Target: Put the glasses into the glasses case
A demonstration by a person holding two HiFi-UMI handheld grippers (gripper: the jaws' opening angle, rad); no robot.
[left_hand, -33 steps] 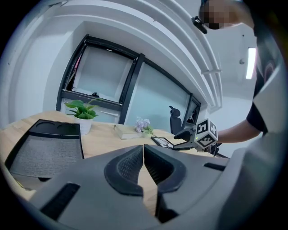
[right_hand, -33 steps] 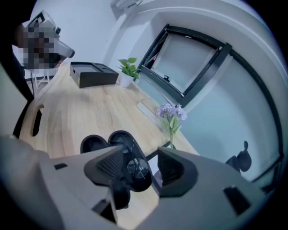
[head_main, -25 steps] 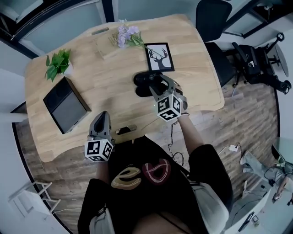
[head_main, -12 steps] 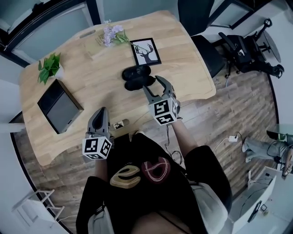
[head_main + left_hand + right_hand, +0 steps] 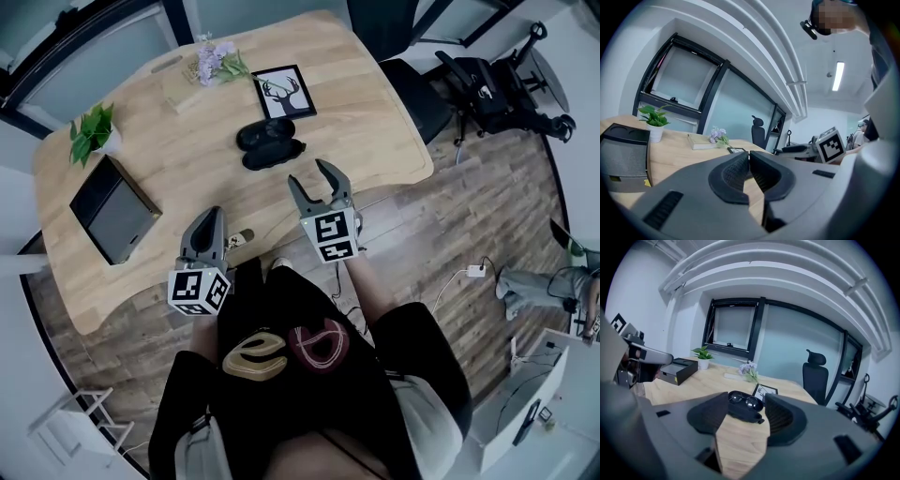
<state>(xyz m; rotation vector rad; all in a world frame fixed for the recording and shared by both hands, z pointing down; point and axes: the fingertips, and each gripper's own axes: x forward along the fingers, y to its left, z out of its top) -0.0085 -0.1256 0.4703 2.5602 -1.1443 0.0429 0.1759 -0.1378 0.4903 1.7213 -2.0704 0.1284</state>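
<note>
Pale wooden table (image 5: 178, 131) fills the head view's upper left; the glasses (image 5: 744, 401) lie inside the open glasses case (image 5: 270, 145) at upper centre. Below it the right gripper (image 5: 309, 174) hangs with jaws apart, empty; the left gripper (image 5: 209, 217) has its jaws pressed together on nothing.

Grey left tool (image 5: 210, 213) and right tool (image 5: 309, 174), black shirt (image 5: 309, 412).

The table (image 5: 366, 112) is pale matt wood (grain showing), the glasses case (image 5: 274, 157) smooth, faintly glossy black.
</note>
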